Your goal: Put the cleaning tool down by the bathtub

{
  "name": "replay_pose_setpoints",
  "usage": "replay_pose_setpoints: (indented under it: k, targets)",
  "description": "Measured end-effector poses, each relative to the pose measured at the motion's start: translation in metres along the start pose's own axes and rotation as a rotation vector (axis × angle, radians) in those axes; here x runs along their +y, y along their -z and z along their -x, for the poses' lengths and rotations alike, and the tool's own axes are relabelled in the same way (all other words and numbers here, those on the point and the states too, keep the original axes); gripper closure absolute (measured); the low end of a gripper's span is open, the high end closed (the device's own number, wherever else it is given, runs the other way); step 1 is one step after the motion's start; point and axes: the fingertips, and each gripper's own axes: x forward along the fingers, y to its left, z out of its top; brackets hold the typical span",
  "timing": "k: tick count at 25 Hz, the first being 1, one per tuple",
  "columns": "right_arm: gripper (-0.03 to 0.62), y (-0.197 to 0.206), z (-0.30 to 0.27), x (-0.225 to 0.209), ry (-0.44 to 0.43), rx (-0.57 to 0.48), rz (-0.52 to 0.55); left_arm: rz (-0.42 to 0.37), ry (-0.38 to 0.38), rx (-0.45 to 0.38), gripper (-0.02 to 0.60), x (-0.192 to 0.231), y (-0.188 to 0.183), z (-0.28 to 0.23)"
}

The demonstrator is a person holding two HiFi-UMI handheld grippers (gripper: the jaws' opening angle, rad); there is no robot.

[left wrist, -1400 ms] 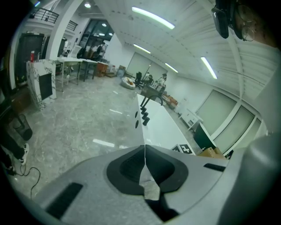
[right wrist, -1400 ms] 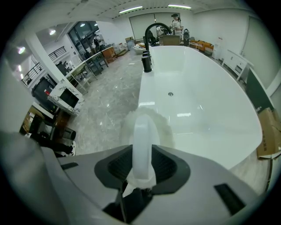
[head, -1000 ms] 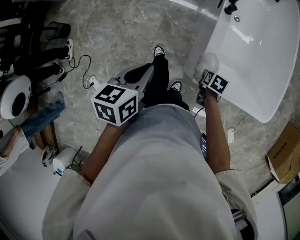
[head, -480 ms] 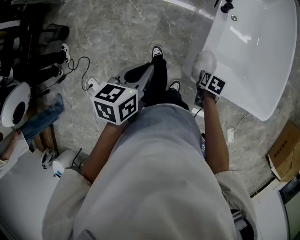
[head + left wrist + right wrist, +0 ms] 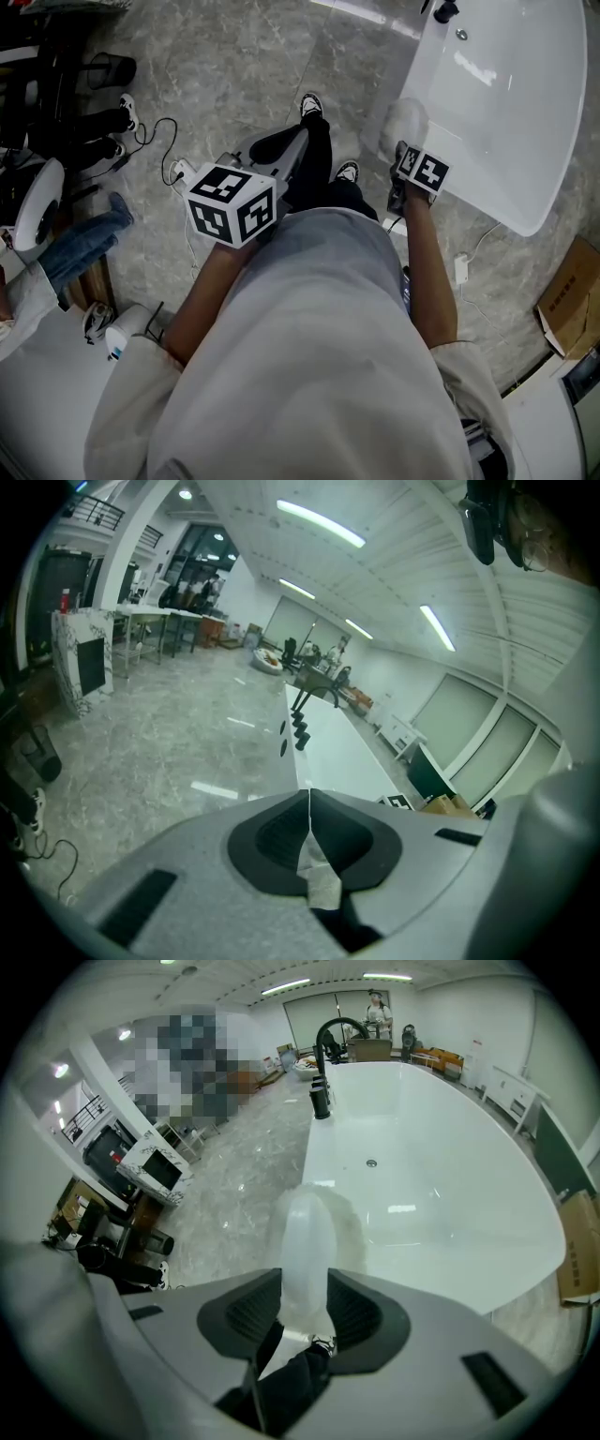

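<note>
The cleaning tool [image 5: 403, 122] is a pale, fluffy white mop head on a translucent white handle [image 5: 307, 1241]. It rests on the grey marble floor against the outer wall of the white bathtub [image 5: 506, 103]. My right gripper [image 5: 404, 155] is just behind it, low by the tub. Its jaws have spread wide, and the handle stands between the pads [image 5: 361, 1312] in the right gripper view. My left gripper [image 5: 300, 141] hangs shut over the floor in front of the person's legs, holding nothing; its pads [image 5: 281, 841] meet.
A black faucet [image 5: 328, 1044] stands at the far end of the bathtub [image 5: 441, 1185]. Cables and a plug strip [image 5: 178, 167] lie on the floor to the left, a white adapter [image 5: 460, 270] to the right. A cardboard box [image 5: 567, 300] sits at right, another person's leg [image 5: 80, 239] at left.
The right gripper and the tool have shifted a little up the picture beside the tub. The left gripper has stayed put. The bystander's leg at left has moved slightly.
</note>
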Motion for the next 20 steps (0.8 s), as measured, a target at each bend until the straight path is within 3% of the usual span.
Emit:
replay_pose_setpoints:
  k: [20]
  targets:
    - [0.468, 0.007, 0.02, -0.001, -0.058, -0.038, -0.059, 0.0, 0.026, -0.026, 0.571, -0.014, 0.003, -0.001]
